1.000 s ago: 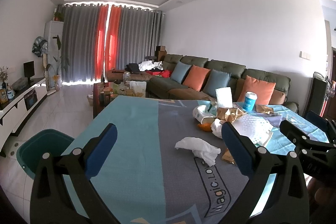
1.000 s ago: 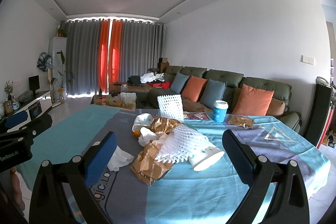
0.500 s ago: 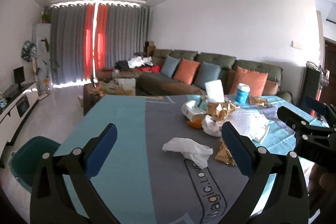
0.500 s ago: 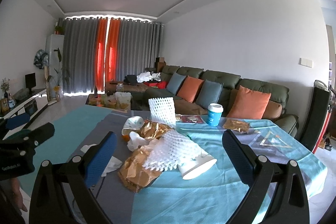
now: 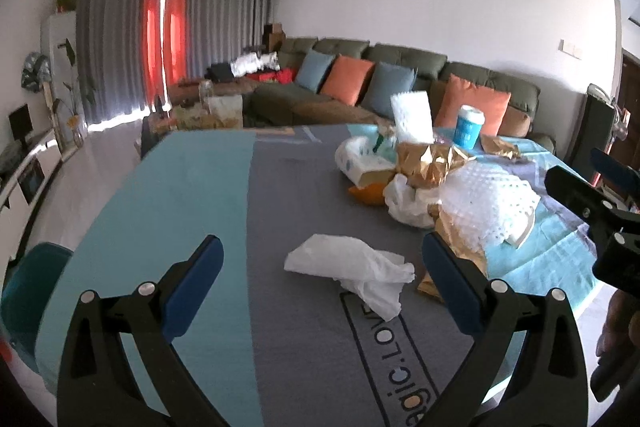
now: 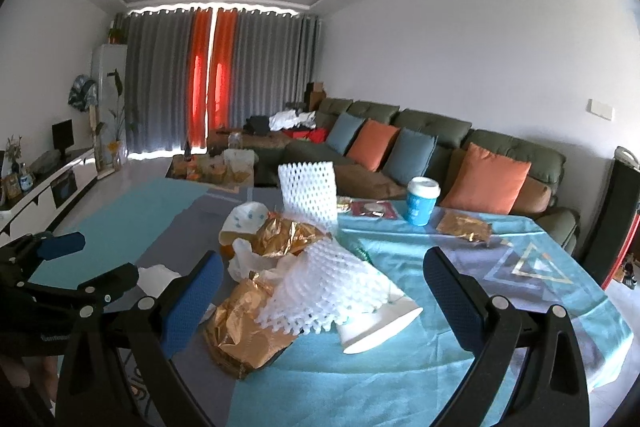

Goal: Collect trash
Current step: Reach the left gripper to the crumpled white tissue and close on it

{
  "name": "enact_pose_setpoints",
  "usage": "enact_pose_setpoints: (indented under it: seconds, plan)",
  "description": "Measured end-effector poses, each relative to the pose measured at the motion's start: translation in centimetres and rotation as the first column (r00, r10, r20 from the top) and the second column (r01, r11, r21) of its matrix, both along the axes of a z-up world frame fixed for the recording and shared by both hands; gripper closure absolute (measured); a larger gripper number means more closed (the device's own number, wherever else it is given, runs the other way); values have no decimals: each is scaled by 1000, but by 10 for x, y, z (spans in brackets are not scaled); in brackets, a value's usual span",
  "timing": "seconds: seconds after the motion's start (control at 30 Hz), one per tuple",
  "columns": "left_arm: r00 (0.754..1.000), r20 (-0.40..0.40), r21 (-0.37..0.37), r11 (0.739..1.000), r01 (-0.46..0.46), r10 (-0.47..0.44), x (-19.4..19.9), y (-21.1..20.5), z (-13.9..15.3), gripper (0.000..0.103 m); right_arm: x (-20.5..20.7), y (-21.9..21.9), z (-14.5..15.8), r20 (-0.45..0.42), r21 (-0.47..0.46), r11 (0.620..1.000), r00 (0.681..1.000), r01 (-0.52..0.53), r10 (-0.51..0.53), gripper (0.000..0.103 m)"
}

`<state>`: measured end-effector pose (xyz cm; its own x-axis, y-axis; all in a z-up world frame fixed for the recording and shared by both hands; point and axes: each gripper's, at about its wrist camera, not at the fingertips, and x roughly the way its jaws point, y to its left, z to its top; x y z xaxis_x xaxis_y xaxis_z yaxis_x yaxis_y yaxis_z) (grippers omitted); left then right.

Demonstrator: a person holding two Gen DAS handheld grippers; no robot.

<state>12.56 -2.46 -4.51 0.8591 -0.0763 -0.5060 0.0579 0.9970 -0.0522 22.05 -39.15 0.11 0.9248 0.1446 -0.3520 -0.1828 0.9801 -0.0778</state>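
Trash lies heaped on a table (image 5: 172,187) under a teal and grey cloth, and the tissue (image 5: 356,269) serves as the landmark. Left of the tissue, beyond the table edge, a teal bin (image 5: 24,283) stands on the floor. The left gripper (image 5: 320,283) hangs above the cloth with its jaws spread wide and empty, the tissue lying between them, nearer the right finger and not touched. Just right of the tissue sits crumpled gold foil (image 6: 248,327), with white foam netting (image 6: 332,291) draped over it and a white paper cup (image 6: 380,323) tipped on its side under the netting. Behind these, farther from the tissue, are a white plastic bag (image 5: 404,199), more gold foil (image 6: 288,237), an upright roll of netting (image 6: 308,195) and a blue cup (image 6: 421,201) with a white lid. A flat gold wrapper (image 6: 464,231) lies beside the cup. The right gripper (image 6: 320,299) hovers over the heap, its jaws likewise wide apart and empty, the netting and foil showing between them. A sofa (image 6: 440,139) runs along the far wall.
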Motion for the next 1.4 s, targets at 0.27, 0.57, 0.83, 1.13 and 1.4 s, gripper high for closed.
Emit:
enact_pose_setpoints:
  seconds: [0.27, 0.57, 0.83, 1.13, 1.4]
  plan:
    - [997, -81, -13, 1000, 12, -13, 27, -7, -16, 5, 27, 0, -3, -53, -12, 1000, 999, -9, 9, 6]
    - [986, -168, -44, 999, 3, -10, 55, -11, -34, 5, 36, -2, -6, -80, -23, 1000, 997, -6, 4, 6]
    - [982, -189, -25, 1000, 15, -20, 67, -18, -42, 29, 43, -4, -9, -96, -13, 1000, 995, -3, 2, 6]
    - [974, -222, -36, 998, 46, -53, 72, -26, -51, 67, 49, -4, -10, -107, -4, 1000, 994, -9, 8, 6]
    - [983, -177, -54, 998, 42, -51, 66, -20, -48, 82, 64, -4, -15, -138, -3, 999, 990, -33, 32, 6]
